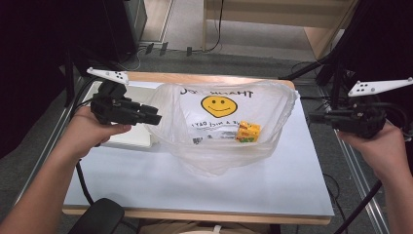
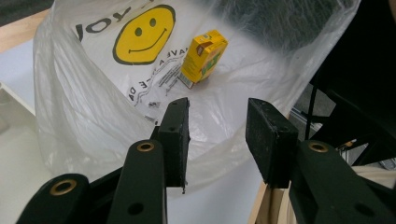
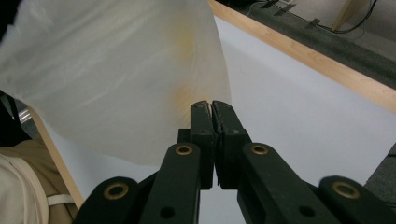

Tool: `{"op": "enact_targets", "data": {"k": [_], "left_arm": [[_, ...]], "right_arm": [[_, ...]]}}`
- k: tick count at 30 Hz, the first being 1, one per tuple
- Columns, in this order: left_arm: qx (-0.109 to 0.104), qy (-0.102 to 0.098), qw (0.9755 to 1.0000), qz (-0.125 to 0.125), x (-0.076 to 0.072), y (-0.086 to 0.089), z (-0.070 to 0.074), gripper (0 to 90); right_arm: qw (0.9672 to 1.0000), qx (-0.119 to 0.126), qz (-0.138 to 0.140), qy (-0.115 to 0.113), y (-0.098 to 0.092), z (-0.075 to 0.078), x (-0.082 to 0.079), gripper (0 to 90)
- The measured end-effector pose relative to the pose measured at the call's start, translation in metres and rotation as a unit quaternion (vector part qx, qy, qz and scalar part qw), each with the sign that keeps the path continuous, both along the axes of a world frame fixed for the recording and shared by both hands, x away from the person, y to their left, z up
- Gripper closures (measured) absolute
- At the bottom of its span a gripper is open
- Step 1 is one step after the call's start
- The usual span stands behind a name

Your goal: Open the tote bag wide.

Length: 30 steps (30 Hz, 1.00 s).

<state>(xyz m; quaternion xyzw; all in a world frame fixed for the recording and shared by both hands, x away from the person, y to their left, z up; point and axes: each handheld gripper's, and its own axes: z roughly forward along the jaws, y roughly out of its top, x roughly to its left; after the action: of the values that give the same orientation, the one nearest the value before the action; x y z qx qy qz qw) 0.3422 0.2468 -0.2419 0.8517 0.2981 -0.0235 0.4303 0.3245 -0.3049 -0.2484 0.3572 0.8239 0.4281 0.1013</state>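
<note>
**A:** From the high view, where is everything?

**B:** The bag (image 1: pixel 219 146) sits mid-table with its mouth spread wide. My left gripper (image 1: pixel 153 117) is at its 9 o'clock rim and my right gripper (image 1: pixel 314 117) at its 3 o'clock. A small yellow box (image 1: pixel 248 132) lies inside, at about 4 o'clock from the smiley print (image 1: pixel 218 106).

**A:** How will it handle?

**B:** I'd judge it thin, limp and slippery. It's nearly weightless itself, and the box will slide to the low point. The rim or handles are the places to pinch, because the middle would only bunch up.

**A:** Is there room?

**B:** The table (image 1: pixel 272 185) is bare toward 6 o'clock. A white tray (image 1: pixel 131 139) crowds 9 o'clock, and the wooden edge runs close at 12.

**A:** What about the left gripper view?

**B:** My jaws stand apart with nothing pinched between the pads. The film drapes beside the pad at 10 o'clock, and I can't tell whether that jaw is hooked in the rim. The box leans at 12 o'clock, deep inside.

**A:** And the right gripper view?

**B:** My jaws are closed tight, and the film runs down to their tips, so I take it they are pinching the edge. The bag billows toward 10 o'clock. Bare tabletop lies at 3 o'clock, with its wooden edge at 1. A hard tug could tear the film or slip it free.
</note>
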Motion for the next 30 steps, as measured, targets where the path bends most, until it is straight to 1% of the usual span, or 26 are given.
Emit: {"op": "enact_targets", "data": {"k": [1,5,6,7,8,9,10,11,12,13,14,16,17,18,20,21,22,23,24,25,26,27,28,29,30], "left_arm": [[0.000,0.000,1.0000,0.000,0.000,0.000,0.000,60.3],[0.000,0.000,1.0000,-0.003,0.007,-0.006,0.004,59.8],[0.001,-0.003,1.0000,-0.002,0.008,-0.009,0.005,59.9],[0.001,-0.003,1.0000,-0.002,0.008,-0.009,0.005,60.2],[0.004,-0.004,1.0000,-0.006,0.010,-0.011,0.008,60.5],[0.004,-0.004,1.0000,-0.006,0.010,-0.011,0.008,60.6],[0.008,-0.002,1.0000,-0.006,0.012,-0.013,0.009,61.0],[0.008,-0.002,1.0000,-0.006,0.012,-0.013,0.009,61.1],[0.011,0.000,0.9999,-0.005,0.015,-0.015,0.009,61.2],[0.011,0.000,0.9999,-0.005,0.015,-0.015,0.009,61.4],[0.011,0.005,0.9999,-0.002,0.018,-0.017,0.009,61.4],[0.014,0.005,0.9999,-0.001,0.022,-0.019,0.009,62.4],[0.017,0.004,0.9998,-0.001,0.023,-0.021,0.009,63.2],[0.020,0.003,0.9998,-0.001,0.024,-0.023,0.010,65.2],[0.027,0.002,0.9996,-0.007,0.027,-0.029,0.011,66.5],[0.028,-0.001,0.9996,-0.006,0.029,-0.032,0.011,67.6],[0.030,0.000,0.9995,-0.007,0.030,-0.034,0.012,70.1],[0.030,0.002,0.9995,-0.010,0.031,-0.037,0.012,70.4],[0.030,0.005,0.9995,-0.012,0.034,-0.040,0.011,73.1],[0.030,0.005,0.9995,-0.012,0.034,-0.040,0.011,74.7],[0.031,0.004,0.9994,-0.012,0.038,-0.044,0.010,75.5],[0.031,0.004,0.9994,-0.012,0.038,-0.044,0.010,77.0],[0.037,0.006,0.9993,-0.004,0.042,-0.047,0.007,78.1],[0.037,0.006,0.9993,-0.004,0.042,-0.047,0.007,79.1],[0.041,0.005,0.9991,0.000,0.044,-0.048,0.006,80.4]], "right_arm": [[1.0000,0.000,0.000,0.000,0.000,0.000,0.000,89.1],[0.9999,-0.006,0.011,-0.007,0.008,0.017,0.005,89.1],[0.9997,-0.010,0.017,-0.011,0.013,0.024,0.008,89.1],[0.9997,-0.010,0.017,-0.011,0.013,0.024,0.008,89.1],[0.9996,-0.011,0.023,-0.013,0.018,0.030,0.011,89.2],[0.9996,-0.011,0.023,-0.013,0.018,0.030,0.011,89.2],[0.9995,-0.013,0.027,-0.013,0.023,0.036,0.013,89.2],[0.9995,-0.013,0.027,-0.013,0.023,0.036,0.013,89.2],[0.9993,-0.013,0.032,-0.014,0.027,0.041,0.017,89.2],[0.9993,-0.013,0.032,-0.014,0.027,0.041,0.017,89.2],[0.9993,-0.014,0.033,-0.014,0.029,0.043,0.018,89.2],[0.9992,-0.016,0.035,-0.015,0.033,0.050,0.023,89.2],[0.9991,-0.014,0.036,-0.017,0.034,0.052,0.024,89.2],[0.9991,-0.011,0.038,-0.017,0.037,0.059,0.028,89.2],[0.9990,-0.011,0.039,-0.019,0.038,0.062,0.029,89.2],[0.9987,-0.011,0.044,-0.024,0.042,0.068,0.032,89.2],[0.9986,-0.012,0.045,-0.025,0.045,0.073,0.034,89.2],[0.9984,-0.013,0.048,-0.027,0.047,0.077,0.035,89.2],[0.9980,-0.014,0.053,-0.032,0.053,0.086,0.037,89.2],[0.9980,-0.014,0.053,-0.032,0.053,0.086,0.037,89.2],[0.9974,-0.014,0.062,-0.035,0.062,0.094,0.039,89.4],[0.9974,-0.014,0.062,-0.035,0.062,0.094,0.039,89.4],[0.9965,-0.012,0.074,-0.038,0.072,0.101,0.039,89.5],[0.9965,-0.012,0.074,-0.038,0.072,0.101,0.039,89.5],[0.9956,-0.018,0.084,-0.039,0.084,0.106,0.039,89.5]]}}
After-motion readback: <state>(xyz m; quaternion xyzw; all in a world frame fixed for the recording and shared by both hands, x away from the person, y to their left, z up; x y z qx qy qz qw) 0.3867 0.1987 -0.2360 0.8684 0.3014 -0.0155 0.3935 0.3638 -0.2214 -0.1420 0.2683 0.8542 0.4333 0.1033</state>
